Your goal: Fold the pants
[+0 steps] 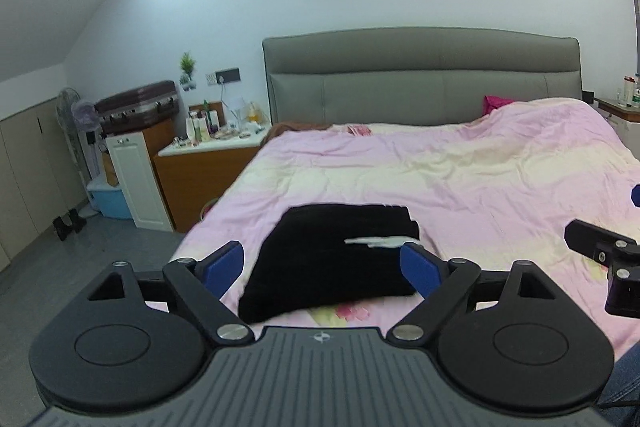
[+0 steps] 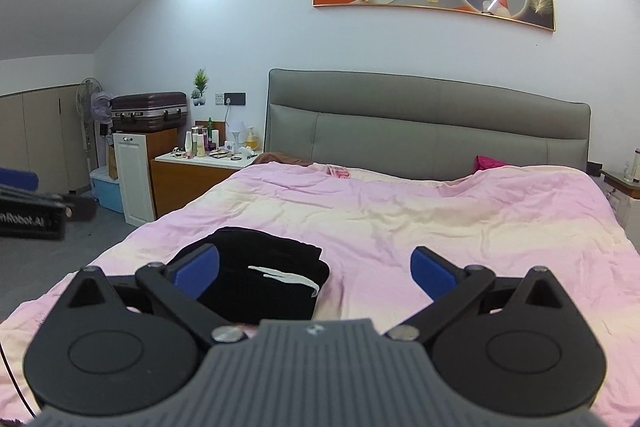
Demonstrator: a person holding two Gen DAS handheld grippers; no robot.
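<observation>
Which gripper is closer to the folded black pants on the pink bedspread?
Left. The left gripper hangs open directly before the folded black pants, framing them; the right gripper, also open, sits off to their right side.

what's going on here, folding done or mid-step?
Looks done, or close to it. The black pants lie on the pink bedspread as a compact folded bundle, with a white marking on top. A person holds both tools above the near end of the bed: the left gripper and the right gripper have their jaws wide open, and neither holds or touches the pants.

Pink quilt (image 1: 440, 179), grey headboard (image 1: 420, 83), suitcase (image 1: 138, 105)
</observation>
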